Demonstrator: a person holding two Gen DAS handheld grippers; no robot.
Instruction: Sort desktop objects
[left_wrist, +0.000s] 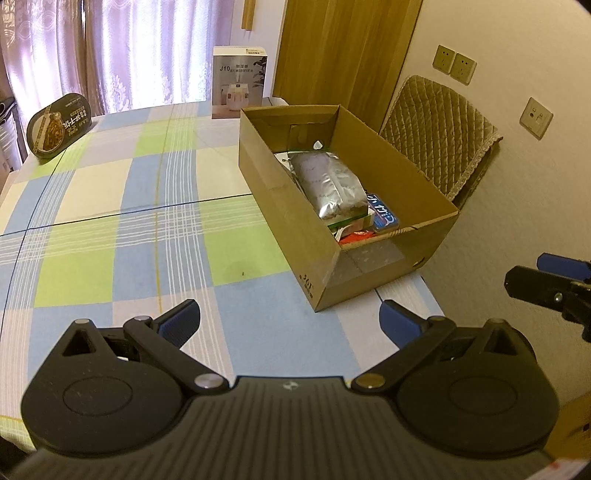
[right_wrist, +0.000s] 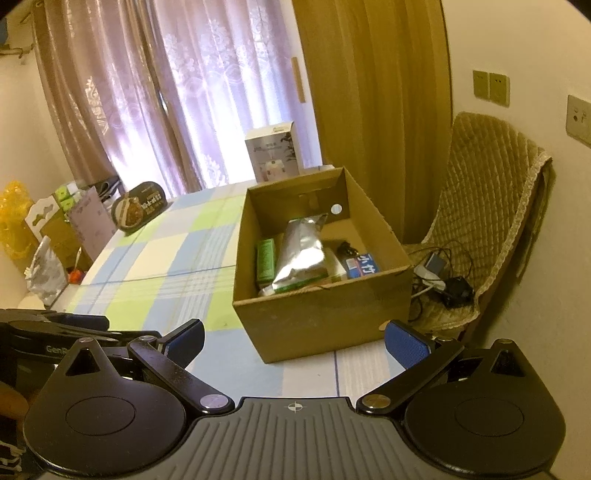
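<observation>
Left claw (left_wrist: 290, 321): fingers spread wide apart, nothing between them, blue pads facing inward, low centre of the left wrist view, hanging over the checked cloth of the table (left_wrist: 110, 229).

Right claw (right_wrist: 295, 341): also spread wide, empty, low centre of the right wrist view, just short of the near wall of the cardboard box (right_wrist: 321, 317). Part of it shows at the right edge of the left wrist view.

Cardboard box, open-topped, sits at the table's right side; centre right in the left wrist view, centre in the right wrist view. Inside:
- silver foil pouch (right_wrist: 301, 253), lying lengthwise on top of the other contents, its top end tilted up toward the far wall
- green packet (right_wrist: 266, 258), left of the pouch
- blue packet with white lettering (right_wrist: 364, 266), right of the pouch, against the near wall
- something red (left_wrist: 356, 236) at the near end, only partly visible; cannot tell what it is

Table otherwise:
- dark oval noodle tray (left_wrist: 59, 127) standing on edge, far left corner, upper left of both views
- white humidifier carton (left_wrist: 239, 83) upright at the far edge, just behind the box

Off the table: chair with quilted cover (right_wrist: 491, 206), right of the box, with cables and a small black device (right_wrist: 458, 290) on its seat. Curtains (right_wrist: 155, 92) across the upper frame.
</observation>
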